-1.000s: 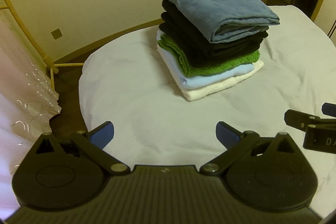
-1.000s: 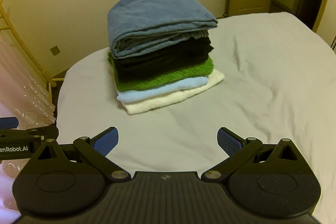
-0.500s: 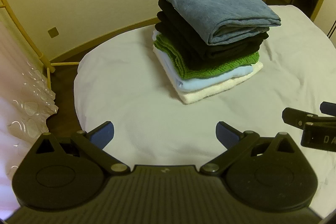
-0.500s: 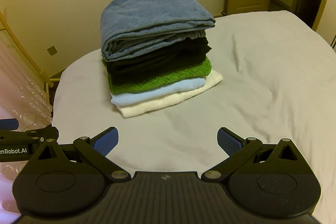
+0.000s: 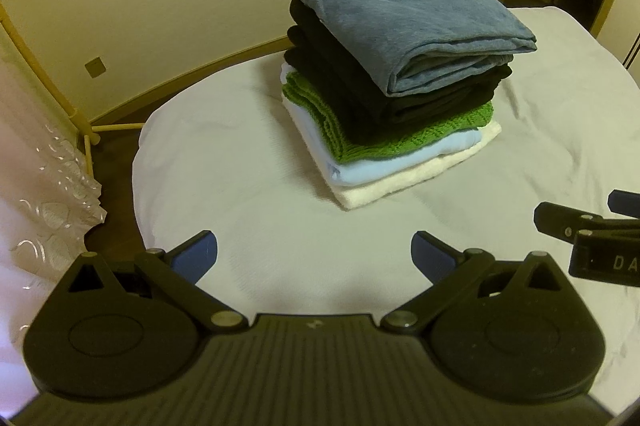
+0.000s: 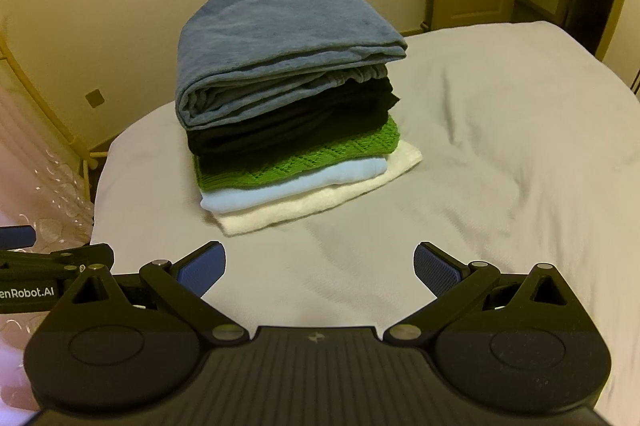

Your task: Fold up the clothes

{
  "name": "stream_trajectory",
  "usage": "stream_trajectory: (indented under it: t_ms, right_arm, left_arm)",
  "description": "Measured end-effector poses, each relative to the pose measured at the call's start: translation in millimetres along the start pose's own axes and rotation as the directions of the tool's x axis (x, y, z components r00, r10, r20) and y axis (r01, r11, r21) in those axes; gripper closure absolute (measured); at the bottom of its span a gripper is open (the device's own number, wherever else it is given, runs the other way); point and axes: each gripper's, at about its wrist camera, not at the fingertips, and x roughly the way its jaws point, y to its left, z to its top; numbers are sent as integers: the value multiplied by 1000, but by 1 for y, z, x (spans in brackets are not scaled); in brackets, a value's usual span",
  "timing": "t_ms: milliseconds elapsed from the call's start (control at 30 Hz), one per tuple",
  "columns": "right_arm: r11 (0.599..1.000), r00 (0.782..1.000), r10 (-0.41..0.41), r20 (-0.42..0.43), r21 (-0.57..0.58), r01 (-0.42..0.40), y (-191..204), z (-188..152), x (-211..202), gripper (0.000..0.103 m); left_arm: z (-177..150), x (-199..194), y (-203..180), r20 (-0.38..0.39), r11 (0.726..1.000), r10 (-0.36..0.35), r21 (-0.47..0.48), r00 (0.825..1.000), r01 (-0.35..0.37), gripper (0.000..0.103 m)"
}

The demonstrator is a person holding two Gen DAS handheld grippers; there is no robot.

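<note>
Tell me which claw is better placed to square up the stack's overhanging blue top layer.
Marginally the right claw: open, empty, with the blue top layer nearly centred ahead. The left claw is also open, but the stack sits off toward its right.

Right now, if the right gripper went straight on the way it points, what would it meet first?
Probably the folded stack: the right gripper, jaws open and empty, points at the white bottom layer, possibly brushing the bed sheet first; depth is unclear.
</note>
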Motion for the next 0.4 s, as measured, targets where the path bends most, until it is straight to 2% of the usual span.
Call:
stream_trajectory:
  t_ms: [200, 400]
  right_arm:
    - [1000, 1000, 2, -5, 8, -2, -5, 4, 6, 0]
    - [1000, 1000, 2, 11, 14, -2, -6, 7, 2, 0]
  left_arm:
    - [4, 6, -6, -1, 1000, 11, 16, 1000, -11, 1]
    - [7, 1, -10, 41, 1000, 13, 25, 999, -14, 1]
